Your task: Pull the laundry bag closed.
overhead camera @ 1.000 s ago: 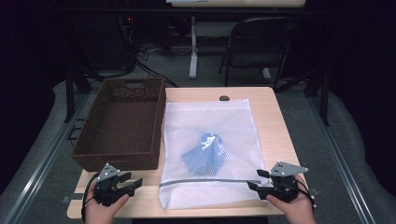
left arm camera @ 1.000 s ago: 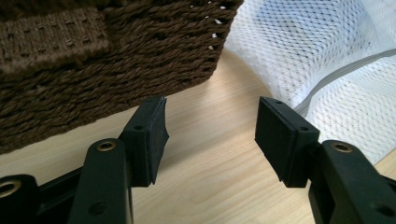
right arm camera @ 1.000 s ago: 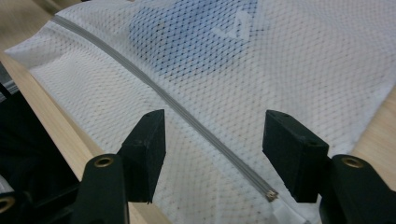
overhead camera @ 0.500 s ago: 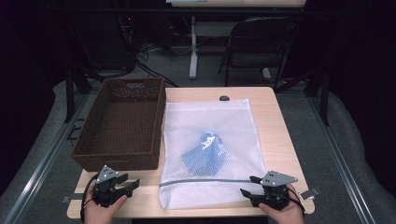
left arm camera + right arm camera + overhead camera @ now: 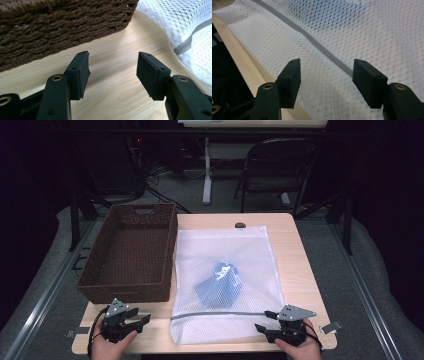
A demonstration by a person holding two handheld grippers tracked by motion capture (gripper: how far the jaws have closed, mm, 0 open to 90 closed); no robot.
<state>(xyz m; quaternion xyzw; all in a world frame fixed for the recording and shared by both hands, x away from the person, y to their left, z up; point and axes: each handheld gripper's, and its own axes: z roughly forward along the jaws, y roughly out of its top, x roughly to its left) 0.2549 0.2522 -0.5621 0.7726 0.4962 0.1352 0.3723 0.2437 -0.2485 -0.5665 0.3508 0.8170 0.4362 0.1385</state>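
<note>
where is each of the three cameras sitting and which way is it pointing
High view: fixed above the person's side, looking forward and down on the table; both hands holding the left gripper and right gripper show.
Left gripper view: rides the left gripper, faces the wicker basket corner; own open jaws show.
Right gripper view: rides the right gripper, faces the mesh bag; own open jaws show.
Shared: the bag's grey zipper appears in all three.

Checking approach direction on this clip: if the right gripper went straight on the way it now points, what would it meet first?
Probably the white mesh bag, near its grey zipper; the right gripper is open just above the mesh.
</note>
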